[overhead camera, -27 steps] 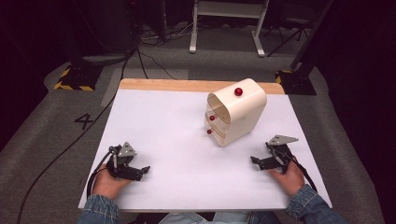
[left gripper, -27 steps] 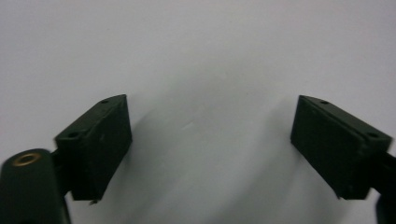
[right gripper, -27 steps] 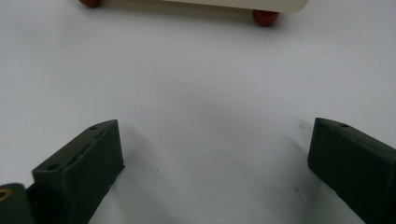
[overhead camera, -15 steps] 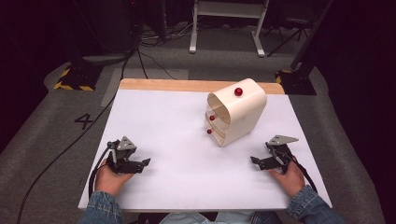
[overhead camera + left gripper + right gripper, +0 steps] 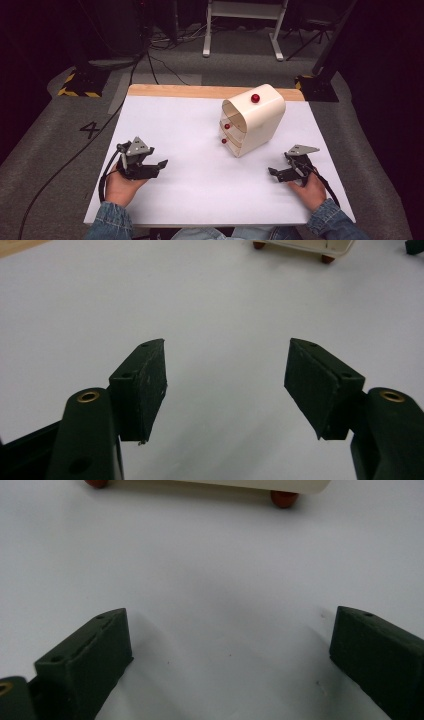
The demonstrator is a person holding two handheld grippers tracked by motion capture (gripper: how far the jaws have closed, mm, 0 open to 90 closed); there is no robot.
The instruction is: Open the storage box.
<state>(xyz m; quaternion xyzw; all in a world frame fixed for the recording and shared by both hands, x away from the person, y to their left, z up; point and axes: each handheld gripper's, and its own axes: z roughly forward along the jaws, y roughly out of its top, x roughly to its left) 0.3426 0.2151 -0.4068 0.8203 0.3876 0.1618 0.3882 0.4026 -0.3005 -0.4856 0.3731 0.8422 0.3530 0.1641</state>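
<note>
We see both grippers, left (image 5: 161, 163) and right (image 5: 271, 171), resting on the table (image 5: 170, 120), jaws spread and empty. To work the cabinet (image 5: 252, 119) well (red knobs face left), we would approach level with a knob.

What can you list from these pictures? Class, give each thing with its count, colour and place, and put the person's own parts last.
Table: one, white top with a wooden far edge, centre.
Cabinet: one, cream, far right of centre on the table, its open front facing left.
Knobs: three visible, red, one on the cabinet's top, two on its front.
Stand: one, white, on the floor beyond the table.
Left gripper: one, black, near left, jaws open.
Right gripper: one, black, near right, jaws open.
Hands: two, near edge, in denim sleeves.
</note>
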